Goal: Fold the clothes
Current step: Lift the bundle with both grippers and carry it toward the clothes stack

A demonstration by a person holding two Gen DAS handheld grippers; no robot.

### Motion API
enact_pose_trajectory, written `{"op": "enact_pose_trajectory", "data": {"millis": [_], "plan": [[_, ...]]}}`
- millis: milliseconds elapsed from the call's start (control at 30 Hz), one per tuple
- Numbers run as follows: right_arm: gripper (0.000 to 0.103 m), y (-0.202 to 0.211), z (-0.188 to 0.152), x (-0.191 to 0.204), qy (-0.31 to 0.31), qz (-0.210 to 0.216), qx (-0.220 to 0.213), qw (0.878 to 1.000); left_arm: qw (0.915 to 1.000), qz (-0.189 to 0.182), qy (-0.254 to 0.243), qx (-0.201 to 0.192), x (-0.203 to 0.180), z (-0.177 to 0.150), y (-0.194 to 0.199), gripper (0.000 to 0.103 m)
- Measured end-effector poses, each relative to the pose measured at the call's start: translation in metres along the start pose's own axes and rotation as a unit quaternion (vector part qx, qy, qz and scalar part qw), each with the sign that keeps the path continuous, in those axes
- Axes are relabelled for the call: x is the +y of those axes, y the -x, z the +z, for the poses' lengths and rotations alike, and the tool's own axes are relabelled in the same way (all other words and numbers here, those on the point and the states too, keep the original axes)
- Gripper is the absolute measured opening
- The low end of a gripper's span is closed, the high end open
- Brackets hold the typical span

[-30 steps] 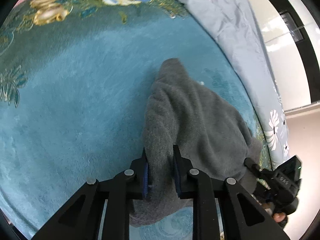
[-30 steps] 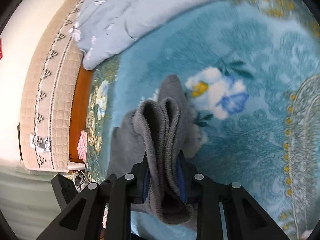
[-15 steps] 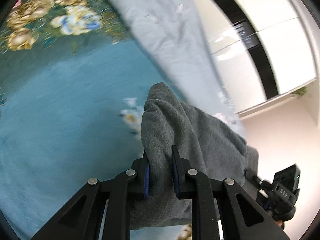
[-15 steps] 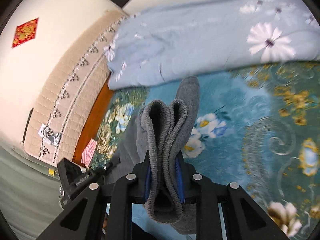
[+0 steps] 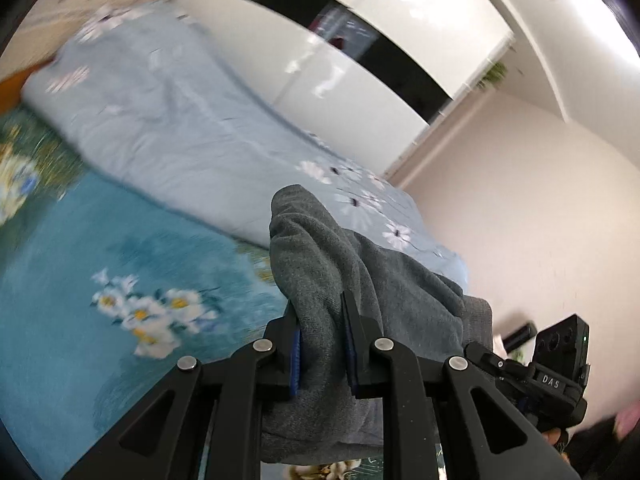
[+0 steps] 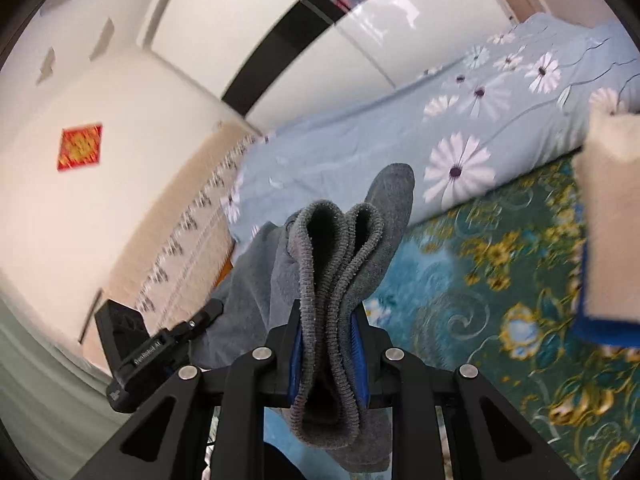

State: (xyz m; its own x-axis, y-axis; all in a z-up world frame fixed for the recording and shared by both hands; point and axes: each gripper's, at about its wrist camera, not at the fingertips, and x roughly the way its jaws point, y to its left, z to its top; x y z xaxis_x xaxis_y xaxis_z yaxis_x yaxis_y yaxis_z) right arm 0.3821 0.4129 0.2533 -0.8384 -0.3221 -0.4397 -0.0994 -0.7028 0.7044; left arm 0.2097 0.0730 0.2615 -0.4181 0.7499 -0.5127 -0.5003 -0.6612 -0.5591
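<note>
A grey knit garment (image 5: 360, 280) hangs between both grippers, lifted above the teal floral blanket (image 5: 100, 240). My left gripper (image 5: 322, 344) is shut on a bunched fold of it. My right gripper (image 6: 326, 344) is shut on its doubled ribbed hem (image 6: 332, 248); the rest of the cloth (image 6: 256, 280) trails left toward the other gripper's body (image 6: 136, 352). The right gripper's body also shows in the left wrist view (image 5: 552, 380). The garment's lower part is hidden behind the fingers.
A light blue daisy-print quilt (image 5: 180, 128) lies rolled along the far side of the bed (image 6: 460, 132). A folded cream and blue item (image 6: 608, 220) sits on the blanket at right. A padded headboard (image 6: 180, 248), white wardrobe (image 5: 340, 40) and walls surround the bed.
Both grippers have risen and tilted up with the garment still held; the views swung from the blanket to the quilt, wardrobe and walls.
</note>
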Motion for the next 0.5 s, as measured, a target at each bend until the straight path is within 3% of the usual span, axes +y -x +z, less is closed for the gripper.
{"op": "enact_pose_trajectory", "data": {"millis": [200, 500], "plan": [[0.023, 0.072, 0.030, -0.031, -0.015, 0.015, -0.067, 0.998, 0.9952, -0.023, -0.088, 0.035, -0.067, 0.014, -0.040, 0.018], [0.023, 0.168, 0.065, -0.092, -0.045, -0.018, -0.149, 0.988, 0.9743, -0.065, -0.193, 0.096, -0.188, 0.025, -0.112, 0.018]]}}
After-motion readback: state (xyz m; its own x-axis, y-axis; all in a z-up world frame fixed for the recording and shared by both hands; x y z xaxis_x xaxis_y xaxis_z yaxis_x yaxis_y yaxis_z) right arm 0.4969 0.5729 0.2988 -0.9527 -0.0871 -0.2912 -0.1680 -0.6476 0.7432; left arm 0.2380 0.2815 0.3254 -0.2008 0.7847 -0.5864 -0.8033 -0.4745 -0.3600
